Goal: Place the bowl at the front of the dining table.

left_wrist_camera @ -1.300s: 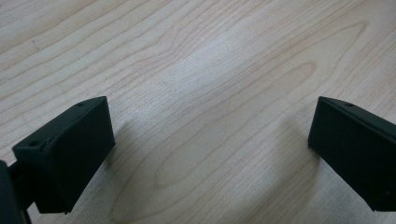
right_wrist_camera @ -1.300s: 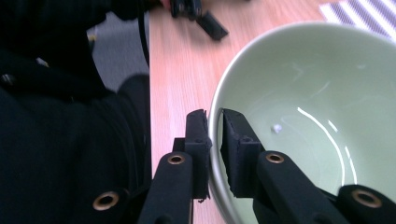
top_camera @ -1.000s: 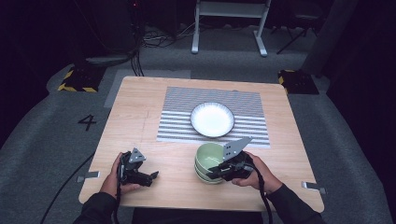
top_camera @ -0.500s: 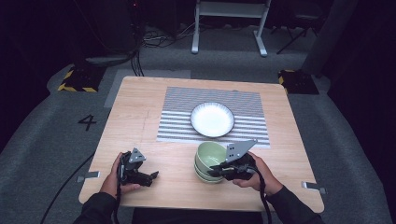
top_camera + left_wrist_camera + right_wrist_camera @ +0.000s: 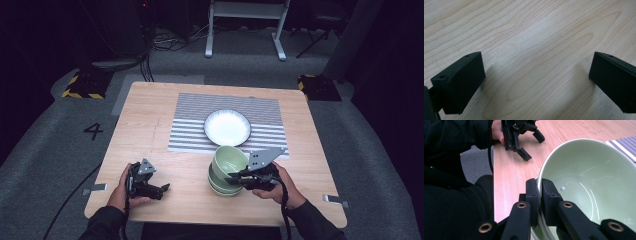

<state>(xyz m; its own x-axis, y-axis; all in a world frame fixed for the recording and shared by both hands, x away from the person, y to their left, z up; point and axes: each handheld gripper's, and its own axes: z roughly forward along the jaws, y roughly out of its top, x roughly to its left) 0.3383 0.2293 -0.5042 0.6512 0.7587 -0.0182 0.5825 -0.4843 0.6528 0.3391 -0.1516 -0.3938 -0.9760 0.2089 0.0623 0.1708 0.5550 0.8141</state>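
Glossy pale-green glazed bowl [image 5: 599, 182], matt black plastic left gripper [image 5: 536, 82] over smooth light-grained wooden table [image 5: 529, 32]

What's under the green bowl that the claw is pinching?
The top green bowl sits tilted in a stack of more green bowls, on the wooden table. The right claw pinches its rim. How many bowls lie beneath is hidden.
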